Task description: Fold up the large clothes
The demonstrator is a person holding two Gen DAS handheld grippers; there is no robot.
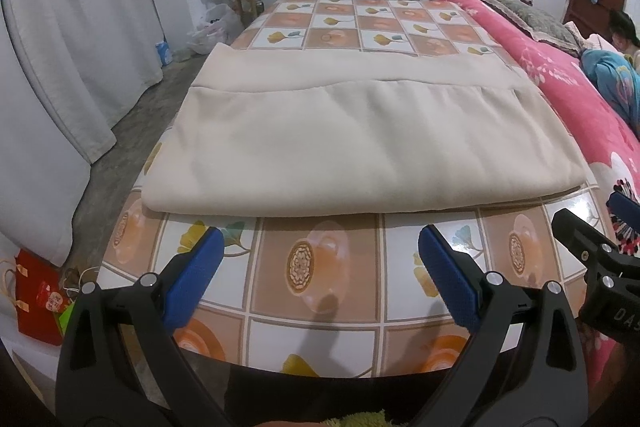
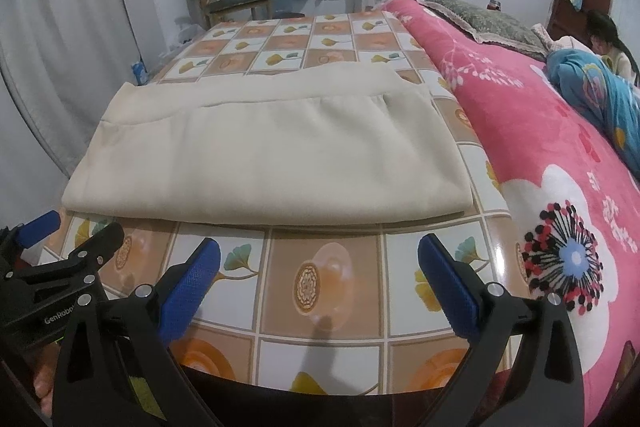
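Folded beige garment (image 1: 360, 143) on table (image 1: 320, 267), both hand-held grippers (image 1: 320, 259) (image 2: 320, 263) spread, "GenRobo" on left.

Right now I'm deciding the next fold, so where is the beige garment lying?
The beige garment lies folded flat on the tiled tablecloth, ahead of both open grippers, with the pink blanket to its right.

A large beige garment (image 1: 352, 143) of soft, fleece-like fabric lies folded flat into a wide rectangle on a table covered with a checked, leaf-patterned cloth (image 1: 320, 279). Its rounded fold edge faces the near side. A gathered hem band crosses the upper layer toward the far side, where a lower layer shows beyond it.
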